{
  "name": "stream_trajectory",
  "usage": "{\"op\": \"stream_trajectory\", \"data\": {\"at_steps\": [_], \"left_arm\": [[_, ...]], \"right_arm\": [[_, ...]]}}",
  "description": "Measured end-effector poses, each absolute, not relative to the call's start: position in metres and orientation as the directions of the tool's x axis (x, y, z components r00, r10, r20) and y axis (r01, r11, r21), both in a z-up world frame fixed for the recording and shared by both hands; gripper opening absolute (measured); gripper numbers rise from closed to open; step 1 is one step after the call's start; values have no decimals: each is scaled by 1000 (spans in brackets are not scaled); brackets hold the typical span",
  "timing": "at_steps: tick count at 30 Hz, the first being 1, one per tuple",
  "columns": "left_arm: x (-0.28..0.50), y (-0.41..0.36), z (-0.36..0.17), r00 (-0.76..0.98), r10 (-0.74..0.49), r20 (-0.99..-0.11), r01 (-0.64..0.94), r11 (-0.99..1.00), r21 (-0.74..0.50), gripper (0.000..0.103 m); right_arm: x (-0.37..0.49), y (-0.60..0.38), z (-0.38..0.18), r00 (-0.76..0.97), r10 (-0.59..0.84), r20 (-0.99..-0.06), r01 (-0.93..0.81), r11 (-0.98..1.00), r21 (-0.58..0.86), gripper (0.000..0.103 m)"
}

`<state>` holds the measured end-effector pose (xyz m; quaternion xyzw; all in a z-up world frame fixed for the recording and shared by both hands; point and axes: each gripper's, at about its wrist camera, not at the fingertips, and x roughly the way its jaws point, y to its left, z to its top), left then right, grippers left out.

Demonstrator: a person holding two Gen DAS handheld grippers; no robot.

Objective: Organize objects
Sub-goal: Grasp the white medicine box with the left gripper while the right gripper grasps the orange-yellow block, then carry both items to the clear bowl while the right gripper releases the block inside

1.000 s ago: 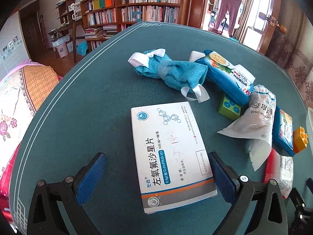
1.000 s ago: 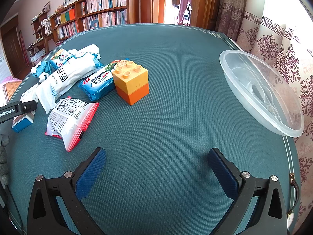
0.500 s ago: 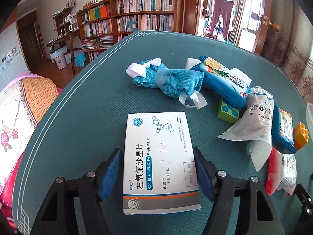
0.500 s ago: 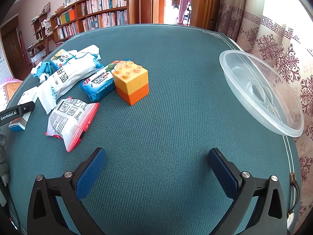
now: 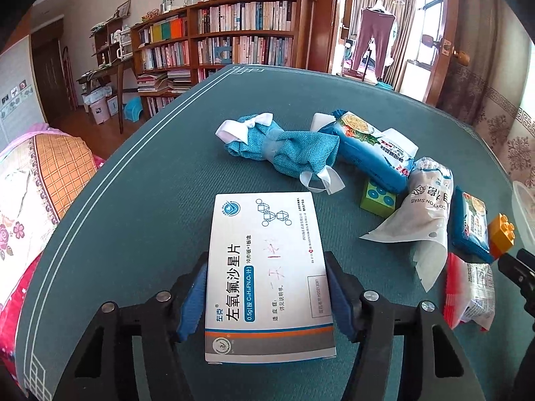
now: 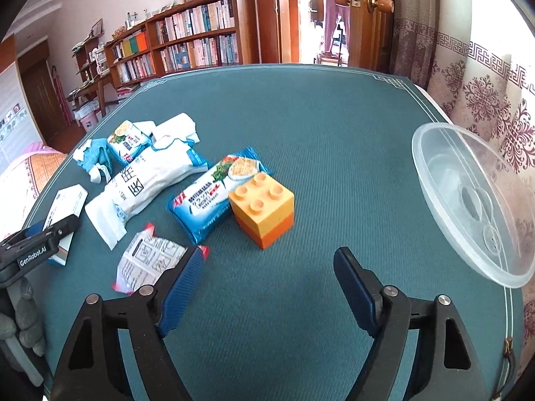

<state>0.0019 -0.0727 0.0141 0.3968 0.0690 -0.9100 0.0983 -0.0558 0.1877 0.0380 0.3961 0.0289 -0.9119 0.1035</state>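
Note:
My left gripper (image 5: 267, 295) is shut on a white medicine box (image 5: 267, 267) with blue and orange print, its blue pads pressed on both long sides. The box also shows at the left in the right wrist view (image 6: 65, 205), held by the left gripper (image 6: 50, 234). My right gripper (image 6: 267, 284) is open and empty over the green table, just before a yellow and orange toy block (image 6: 262, 209). A clear plastic bowl (image 6: 468, 200) sits at the right table edge.
On the table lie a blue cloth bundle (image 5: 284, 150), blue snack packs (image 5: 367, 147) (image 6: 217, 193), a green block (image 5: 379, 197), a white cotton swab bag (image 5: 424, 207) and a red-edged packet (image 6: 147, 260). A bookshelf (image 5: 234, 40) stands beyond the table.
My left gripper closed from wide open onto the medicine box. My right gripper moved forward toward the yellow block and narrowed its opening.

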Motion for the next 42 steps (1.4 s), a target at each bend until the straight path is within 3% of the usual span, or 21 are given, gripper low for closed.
{"op": "stream_trajectory", "data": {"at_steps": [6, 11, 29, 42], "left_arm": [[3, -72, 13, -667, -120, -735, 230, -972, -50, 67], [4, -72, 13, -669, -122, -734, 228, -973, -47, 67], [15, -39, 47, -723, -123, -680, 184, -983, -18, 67], [18, 51, 76, -764, -12, -645, 8, -1000, 9, 67]], "right_arm": [[-81, 186, 34, -670, -157, -726, 199, -980, 29, 69], [-88, 187, 29, -653, -174, -738, 201, -978, 53, 45], [-33, 242, 66, -721, -192, -666, 184, -979, 83, 45], [-29, 352, 79, -778, -23, -627, -41, -995, 87, 45]]}}
